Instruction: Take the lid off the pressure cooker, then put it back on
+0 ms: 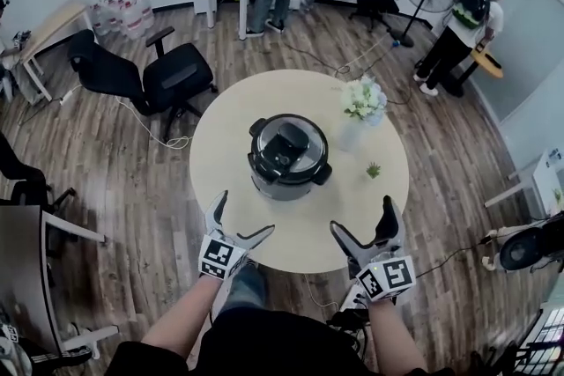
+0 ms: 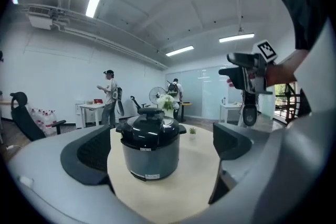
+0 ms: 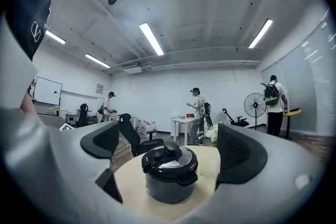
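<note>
lidded pressure cooker (image 1: 288,156) mid table (image 1: 225,165); flowers (image 1: 362,99), tiny plant (image 1: 374,170) (succulent?) beyond; left hand-held gripper (image 1: 244,212), right hand-held gripper (image 1: 361,214) jaws apart, empty.

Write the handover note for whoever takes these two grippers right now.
Left gripper: jaws apart, empty, over the near edge of the round table, short of the cooker.
Right gripper: jaws apart, empty, also at the near edge.
Pressure cooker: mid-table, with its lid on. Neither gripper touches it.
Done: nothing that shows.
Left: take the lid off, then put it back on.
</note>
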